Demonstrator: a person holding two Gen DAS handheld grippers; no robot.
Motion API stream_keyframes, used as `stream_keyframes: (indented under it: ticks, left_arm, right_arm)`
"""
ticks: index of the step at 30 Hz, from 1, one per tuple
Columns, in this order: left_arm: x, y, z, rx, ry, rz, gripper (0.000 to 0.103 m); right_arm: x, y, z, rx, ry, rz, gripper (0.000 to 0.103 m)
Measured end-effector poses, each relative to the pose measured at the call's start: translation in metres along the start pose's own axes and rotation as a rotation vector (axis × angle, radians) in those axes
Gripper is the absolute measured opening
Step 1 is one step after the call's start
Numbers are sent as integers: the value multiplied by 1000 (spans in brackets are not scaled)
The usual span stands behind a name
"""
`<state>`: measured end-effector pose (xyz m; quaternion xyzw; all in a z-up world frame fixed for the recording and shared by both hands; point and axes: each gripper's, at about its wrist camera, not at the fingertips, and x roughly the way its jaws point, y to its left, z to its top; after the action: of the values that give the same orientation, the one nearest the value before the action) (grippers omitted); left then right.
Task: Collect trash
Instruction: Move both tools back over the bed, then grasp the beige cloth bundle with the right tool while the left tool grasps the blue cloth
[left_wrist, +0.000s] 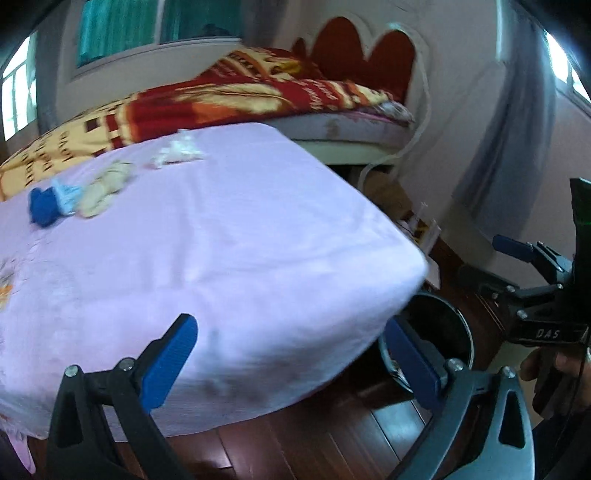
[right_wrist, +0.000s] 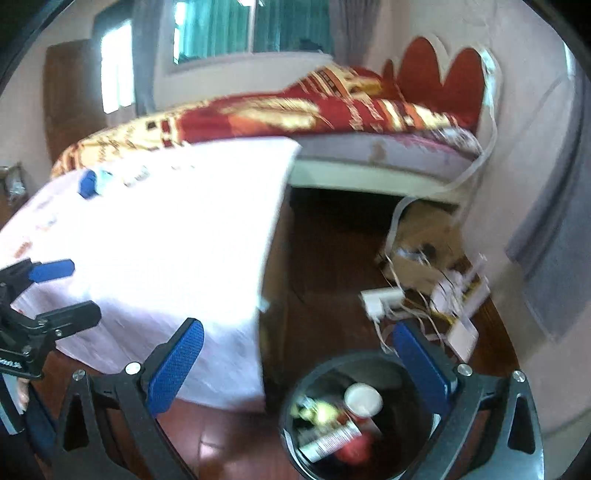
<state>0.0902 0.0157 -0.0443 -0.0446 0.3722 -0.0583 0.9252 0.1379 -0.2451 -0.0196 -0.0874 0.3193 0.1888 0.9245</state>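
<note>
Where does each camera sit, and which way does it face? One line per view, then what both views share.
Left wrist: on the left hand-held gripper, open, facing the pink-covered table with scraps; the right hand-held gripper and a hand show.
Right wrist: on the right hand-held gripper, open, above the black bin holding trash; the left one shows at the edge.
Shared: table, bin, bed.

The left gripper (left_wrist: 291, 363) has black triangular-cutout arms, silver screws at the joints and blue ribbed pads (left_wrist: 169, 363). The right gripper (right_wrist: 310, 363) is built the same: black frame, silver screws, textured blue pads (right_wrist: 176, 369). Seen from the left wrist, its body carries white lettering, blurred, perhaps "DAS", and a thin black cable (left_wrist: 579, 373) runs beside it.
</note>
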Motion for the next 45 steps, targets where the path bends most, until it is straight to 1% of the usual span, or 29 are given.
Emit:
stream_keyframes:
  ticks: [4, 7, 9, 10, 12, 14, 18, 21, 25, 27, 28, 29, 30, 31, 33, 37, 38, 39, 41, 42, 45]
  left_arm:
    - [-12, 42, 1, -58, -30, 45, 102]
    - [-21, 78, 3, -103, -48, 99, 102]
    - [-28, 102, 5, -129, -70, 136, 99]
    - [-32, 114, 6, -141, -80, 151, 95]
    - [-37, 145, 10, -175, -87, 194, 91]
    - [-39, 171, 17, -205, -87, 225, 87]
    - [-39, 210, 30, -230, -99, 289, 87]
    - [-33, 234, 38, -241, -102, 307, 84]
    - [-17, 267, 47, -290, -94, 306, 80]
    - [-11, 277, 50, -306, -95, 303, 80]
    - [-7, 284, 53, -318, -96, 299, 79]
    - [-6, 288, 55, -322, -96, 295, 78]
    - [0, 295, 59, -328, -92, 293, 78]
    - [5, 300, 62, -330, -88, 292, 78]
    - [18, 308, 68, -343, -69, 276, 78]
    - [40, 320, 80, -354, -42, 248, 78]
    - [45, 322, 82, -351, -34, 247, 78]
    - [49, 326, 83, -343, -17, 266, 78]
    - [48, 335, 82, -350, -10, 271, 78]
    - [39, 338, 79, -356, -27, 286, 78]
    - [25, 340, 76, -348, -52, 320, 78]
  right_arm:
    - [14, 33, 17, -32, -20, 38, 103]
    - [29, 55, 31, -32, -1, 81, 103]
    - [38, 73, 44, -32, 27, 135, 103]
    - [43, 81, 50, -42, 44, 142, 103]
    - [48, 104, 64, -63, 38, 135, 103]
    - [56, 126, 79, -69, 30, 177, 103]
    - [79, 176, 112, -106, 14, 231, 103]
    - [105, 217, 136, -133, 23, 280, 103]
    - [142, 262, 159, -160, 57, 308, 103]
    - [165, 278, 170, -165, 79, 323, 99]
    - [173, 282, 171, -172, 91, 329, 97]
    - [186, 290, 175, -184, 112, 341, 91]
    - [196, 295, 176, -191, 128, 354, 83]
    - [209, 302, 178, -201, 149, 365, 80]
    - [233, 314, 180, -234, 196, 376, 80]
    - [259, 319, 183, -256, 219, 373, 80]
    - [263, 317, 184, -258, 220, 360, 79]
    - [267, 313, 186, -254, 219, 337, 77]
    - [268, 303, 189, -236, 213, 319, 77]
    - [267, 298, 190, -229, 207, 308, 77]
    - [256, 289, 196, -199, 191, 349, 77]
